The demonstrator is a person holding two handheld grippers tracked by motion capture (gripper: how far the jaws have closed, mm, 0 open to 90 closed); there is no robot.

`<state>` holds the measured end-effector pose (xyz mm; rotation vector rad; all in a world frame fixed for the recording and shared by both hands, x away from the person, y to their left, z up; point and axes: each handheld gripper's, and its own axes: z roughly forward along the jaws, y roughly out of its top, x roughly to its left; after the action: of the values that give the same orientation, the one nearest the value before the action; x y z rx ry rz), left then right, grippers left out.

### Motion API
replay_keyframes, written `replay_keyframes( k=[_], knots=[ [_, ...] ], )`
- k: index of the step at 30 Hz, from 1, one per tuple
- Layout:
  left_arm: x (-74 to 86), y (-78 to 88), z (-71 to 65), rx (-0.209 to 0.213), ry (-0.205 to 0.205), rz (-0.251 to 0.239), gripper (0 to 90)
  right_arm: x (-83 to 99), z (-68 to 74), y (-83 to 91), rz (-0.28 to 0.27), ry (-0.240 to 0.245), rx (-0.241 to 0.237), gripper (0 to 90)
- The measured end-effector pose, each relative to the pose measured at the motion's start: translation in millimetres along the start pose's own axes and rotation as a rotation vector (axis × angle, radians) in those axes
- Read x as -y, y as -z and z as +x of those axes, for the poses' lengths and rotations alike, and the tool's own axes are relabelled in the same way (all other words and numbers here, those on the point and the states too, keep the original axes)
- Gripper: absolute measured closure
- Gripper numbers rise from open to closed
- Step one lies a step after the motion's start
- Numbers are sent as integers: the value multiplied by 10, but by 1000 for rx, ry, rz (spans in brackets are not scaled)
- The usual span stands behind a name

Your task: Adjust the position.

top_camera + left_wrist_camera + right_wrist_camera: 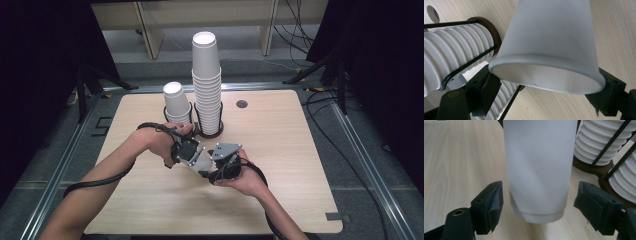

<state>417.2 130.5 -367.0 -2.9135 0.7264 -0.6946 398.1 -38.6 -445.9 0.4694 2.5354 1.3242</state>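
left forearm in from bottom left, hand on left gripper, jaws clamped, tips toward the right | right forearm from bottom right, hand on right gripper, jaws apart, pads touching nothing | grippers meet mid-table

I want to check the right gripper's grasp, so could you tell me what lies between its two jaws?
The right gripper view shows the bottom end of a white paper cup between the jaws, with a gap on each side.

A plain white cup sits between the black claw pads; ribbed white stacks beside it, pale wood-grain table beneath.
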Motion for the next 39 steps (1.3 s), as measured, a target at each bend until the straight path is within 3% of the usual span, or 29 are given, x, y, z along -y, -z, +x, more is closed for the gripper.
replay_keyframes(
  k=[1, 2, 4, 6, 8, 11, 12, 14, 15, 25, 28, 29, 30, 31, 32, 33, 35, 39],
  knots=[
    [-6, 0, 0, -2, -3, 1, 187, -9, -21, -11, -2, 37, 4, 226],
    [-8, 1, 0, 0, -4, 2, 188, -13, 2, -20, 3, 2, -5, 226],
    [-14, 1, 1, 0, -2, -4, 187, -25, -14, -36, -1, 25, -6, 226],
    [-21, 0, -1, -3, -7, -3, 187, -28, -1, -41, -3, -5, -12, 225],
    [-25, 2, -3, -1, -9, -6, 187, -35, -18, -58, -10, 22, -13, 225],
    [-26, 5, -1, -4, -8, -4, 187, -28, -2, -68, -4, 2, -13, 225],
    [-27, 3, -1, -4, -8, -5, 187, -31, -23, -80, -13, 38, -11, 225],
    [-29, 3, -1, -2, -13, -5, 187, -21, 5, -91, -5, -2, -19, 225],
    [-31, 3, -2, -1, -14, -5, 187, -23, -18, -102, -9, 43, -11, 225],
    [-45, 10, -3, -9, -6, -12, 186, -9, 1, -119, -6, -5, -21, 227],
    [-54, 4, 3, 1, -10, -22, 185, -3, -9, -127, -8, 8, -18, 234],
    [-52, 4, 5, 0, -10, -21, 185, 3, 3, -126, -12, -9, -13, 239],
    [-50, 6, 9, 0, -10, -20, 185, 1, -18, -134, -23, 23, -14, 242],
    [-47, 6, 9, 2, -6, -21, 185, 4, -19, -133, -25, 23, -9, 242],
    [-44, 11, 6, -4, -2, -20, 185, 11, 4, -130, -20, -15, -10, 241],
    [-45, 10, 7, -4, -3, -20, 185, 7, -17, -135, -26, 20, -3, 240],
    [-47, 6, 10, 2, -7, -23, 185, 9, -8, -145, -24, 5, -13, 239],
    [-48, 5, 13, -1, -9, -25, 185, 10, -15, -148, -28, 22, 5, 242]
  ],
)
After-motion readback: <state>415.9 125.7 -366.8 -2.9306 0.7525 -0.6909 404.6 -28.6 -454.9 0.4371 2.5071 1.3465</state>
